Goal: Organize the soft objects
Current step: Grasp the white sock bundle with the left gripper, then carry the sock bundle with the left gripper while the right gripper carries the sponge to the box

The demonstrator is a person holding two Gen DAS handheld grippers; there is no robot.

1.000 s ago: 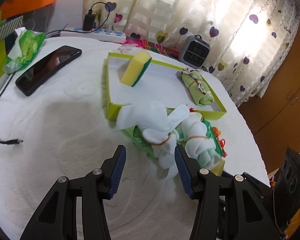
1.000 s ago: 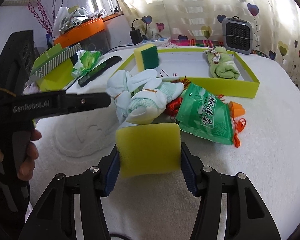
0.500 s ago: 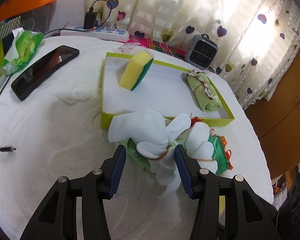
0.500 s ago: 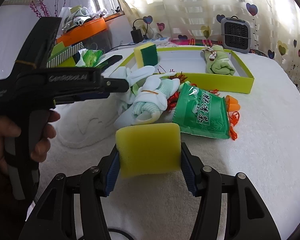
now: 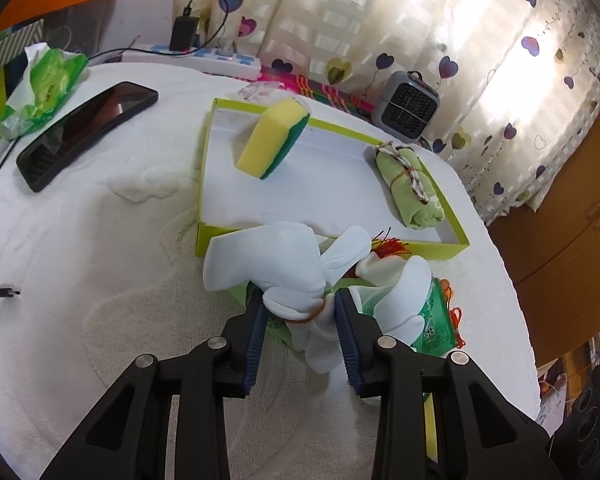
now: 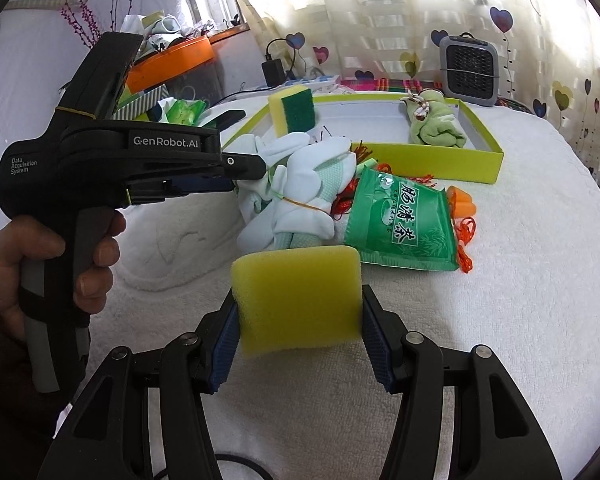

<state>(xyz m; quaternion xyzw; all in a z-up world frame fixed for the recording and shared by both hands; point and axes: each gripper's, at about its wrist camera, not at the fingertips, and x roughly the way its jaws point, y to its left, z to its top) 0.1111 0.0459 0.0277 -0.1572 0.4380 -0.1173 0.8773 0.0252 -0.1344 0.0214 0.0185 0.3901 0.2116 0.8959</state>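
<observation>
Left wrist view: left gripper (image 5: 300, 312) points down at the pile of soft items on the white towel-covered table (image 5: 80, 280). Jaws are closing, about half open, with the white sock bundle (image 5: 296, 276) between the blue pads; pads look to be touching its sides, can't tell how firmly. Bundle is tied with an orange rubber band and lies just in front of the near wall of the green tray (image 5: 452, 236), partly overhanging it. Second white sock bundle (image 5: 400, 292) just right of it, on a green tea packet (image 5: 432, 320). Inside the tray: yellow-green sponge (image 5: 274, 140) standing on edge at the far left, rolled green cloth (image 5: 410, 188) tied with cord at the right. Black phone (image 5: 88, 132) and a green tissue pack (image 5: 44, 84) well left of the tray. Small grey fan (image 5: 406, 108) behind the tray.

Right wrist view: right gripper (image 6: 298, 320) is clamped on a yellow sponge (image 6: 298, 300), jaws wide, pads pressing both ends, held above the table. A hand (image 6: 40, 264) at left holds the left gripper's handle, its tip at the sock pile. Tea packet lies beside the socks, in front of the tray, with orange tassel cords (image 6: 464, 236) at its right.
</observation>
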